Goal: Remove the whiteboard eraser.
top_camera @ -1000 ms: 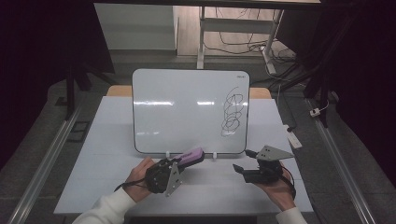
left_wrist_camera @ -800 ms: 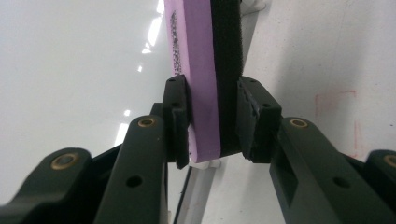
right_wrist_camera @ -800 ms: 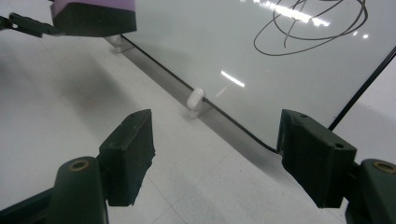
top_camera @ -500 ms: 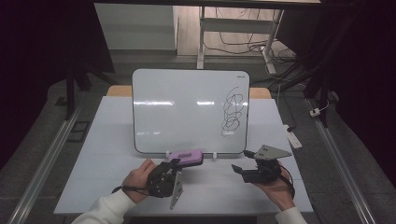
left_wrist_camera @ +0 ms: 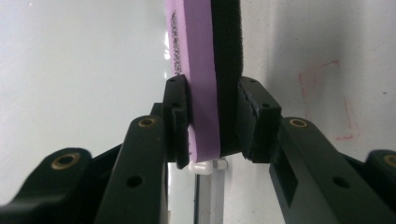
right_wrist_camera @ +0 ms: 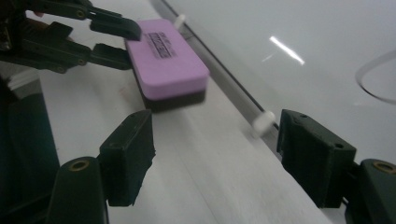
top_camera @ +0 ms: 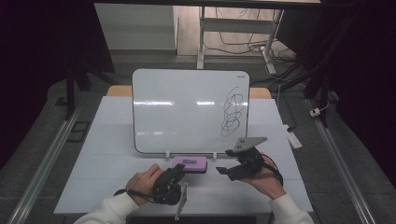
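Note:
A purple eraser (top_camera: 189, 164) with a black felt underside lies flat and low over the white table, just in front of the whiteboard (top_camera: 187, 102). My left gripper (top_camera: 179, 171) is shut on its near end; in the left gripper view the pads pinch the purple body (left_wrist_camera: 201, 70) and the felt. A black scribble (top_camera: 232, 112) marks the board's right part. My right gripper (top_camera: 223, 171) hovers right of the eraser, open, its jaws just having opened wider with nothing between them. The right gripper view has the eraser (right_wrist_camera: 168, 56) ahead of its jaws, with the left gripper (right_wrist_camera: 112, 39) on it.
The whiteboard stands on small white feet (top_camera: 214, 154) near the middle of the white table (top_camera: 116, 140). A white strip-like object (top_camera: 293, 136) lies off the table's right edge. Metal rails (top_camera: 51, 154) run along the floor on both sides.
The eraser, tilted up a second ago, has come down and now lies flat by the board's foot. My right gripper has moved left toward it.

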{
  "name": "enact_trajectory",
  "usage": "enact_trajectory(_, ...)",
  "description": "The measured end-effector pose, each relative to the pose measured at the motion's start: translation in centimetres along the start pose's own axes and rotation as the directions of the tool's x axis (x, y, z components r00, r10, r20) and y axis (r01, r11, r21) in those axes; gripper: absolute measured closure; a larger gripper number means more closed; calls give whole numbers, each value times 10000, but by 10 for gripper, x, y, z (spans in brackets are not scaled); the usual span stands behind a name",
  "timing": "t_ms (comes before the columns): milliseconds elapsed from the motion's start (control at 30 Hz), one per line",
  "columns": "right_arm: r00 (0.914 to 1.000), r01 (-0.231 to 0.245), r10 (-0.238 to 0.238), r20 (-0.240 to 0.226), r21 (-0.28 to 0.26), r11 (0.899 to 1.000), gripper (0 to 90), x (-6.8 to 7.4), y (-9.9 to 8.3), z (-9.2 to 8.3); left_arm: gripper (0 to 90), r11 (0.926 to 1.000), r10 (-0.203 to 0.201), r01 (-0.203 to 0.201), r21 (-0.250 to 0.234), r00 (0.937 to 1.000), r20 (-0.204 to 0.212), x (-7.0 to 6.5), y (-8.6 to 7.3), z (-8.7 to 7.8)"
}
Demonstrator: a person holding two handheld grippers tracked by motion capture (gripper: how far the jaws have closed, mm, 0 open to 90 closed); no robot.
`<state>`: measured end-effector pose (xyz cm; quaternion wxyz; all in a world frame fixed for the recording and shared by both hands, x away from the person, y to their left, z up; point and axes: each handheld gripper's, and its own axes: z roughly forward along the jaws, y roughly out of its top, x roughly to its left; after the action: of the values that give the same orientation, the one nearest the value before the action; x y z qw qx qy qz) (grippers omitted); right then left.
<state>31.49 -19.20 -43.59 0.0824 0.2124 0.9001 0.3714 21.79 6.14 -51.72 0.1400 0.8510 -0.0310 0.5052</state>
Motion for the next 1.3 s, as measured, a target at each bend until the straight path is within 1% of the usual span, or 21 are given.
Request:
enact_trajectory(100, 9995, 232, -227, -200, 293, 9993, 273, -1, 15, 11, 663, 10000, 12, -12, -6, 10000, 24, 0, -1, 0)
enact_trajectory(300, 9983, 497, -489, -306, 274, 9984, 272, -1, 26, 18, 663, 9999, 98, -98, 94, 9999, 21, 1, -1, 0)
enact_trajectory(400, 9973, 609, -589, -439, 450, 9971, 279, -1, 34, 23, 663, 9999, 120, -120, 104, 9999, 8, 1, -1, 0)
enact_trajectory(500, 9940, 876, -825, -716, 710, 9936, 284, -1, 44, 29, 663, 9986, 432, -433, 313, 9991, 49, 2, 0, -1)
enact_trajectory(533, 9929, 932, -863, -813, 849, 9920, 284, 0, 49, 31, 664, 9996, 265, -265, 122, 9996, 9, 0, 0, 0)
enact_trajectory(567, 9913, 1030, -939, -927, 981, 9898, 284, 1, 53, 34, 664, 9990, 388, -389, 202, 9992, 36, 1, 0, 0)
enact_trajectory(600, 9895, 1110, -993, -1048, 1131, 9874, 282, 1, 58, 37, 664, 9999, 61, -62, -111, 10000, -56, -2, 0, 2)
enact_trajectory(633, 9895, 1110, -993, -1048, 1131, 9874, 282, 1, 58, 37, 664, 9999, 61, -62, -90, 10000, -70, -3, 0, 2)
enact_trajectory(667, 9882, 1190, -1055, -1110, 1240, 9851, 282, 1, 61, 40, 664, 9984, 504, -503, 243, 9987, -22, -1, 1, 0)
enact_trajectory(700, 9845, 1326, -1114, -1358, 1587, 9784, 282, 2, 68, 48, 664, 9985, 500, -499, 238, 9987, -25, -1, 1, 0)
enact_trajectory(767, 9811, 1419, -1123, -1575, 1913, 9712, 283, 2, 73, 55, 664, 9992, 384, -383, 124, 9992, -90, -2, 0, 1)
enact_trajectory(800, 9811, 1419, -1123, -1575, 1913, 9712, 283, 2, 73, 55, 664, 9990, 429, -427, 148, 9990, -112, -2, 0, 1)
enact_trajectory(900, 9734, 1609, -1137, -1989, 2403, 9573, 286, 3, 78, 68, 664, 9988, 475, -473, 134, 9987, -194, -3, 0, 1)
enact_trajectory(933, 9748, 1479, -948, -2021, 2664, 9524, 285, 4, 79, 70, 664, 9987, 493, -490, 143, 9986, -212, -3, 0, 1)
enact_trajectory(1033, 9691, 1636, -1004, -2255, 2823, 9453, 280, 3, 79, 75, 664, 9980, 609, -605, 171, 9978, -251, -3, 0, 1)
enact_trajectory(1067, 9696, 1495, -805, -2309, 2990, 9425, 279, 3, 79, 76, 664, 9976, 670, -666, 176, 9974, -266, -3, 1, 1)
enact_trajectory(1133, 9616, 1718, -922, -2584, 3055, 9366, 285, 1, 79, 82, 664, 9974, 713, -709, 160, 9971, -277, -4, 1, 1)
enact_trajectory(1167, 9616, 1718, -922, -2584, 3055, 9366, 285, 1, 79, 82, 664, 9971, 738, -732, 182, 9968, -305, -4, 2, 2)
enact_trajectory(1233, 9596, 1708, -809, -2695, 3298, 9285, 298, 2, 80, 85, 664, 9964, 831, -825, 205, 9960, -317, -5, 2, 2)
enact_trajectory(1267, 9547, 1846, -827, -2859, 3511, 9179, 303, 3, 80, 89, 664, 9961, 863, -856, 215, 9957, -337, -5, 3, 2)
enact_trajectory(1300, 9526, 1925, -851, -2922, 3619, 9121, 304, 3, 80, 92, 664, 9959, 893, -886, 206, 9954, -362, -5, 3, 2)
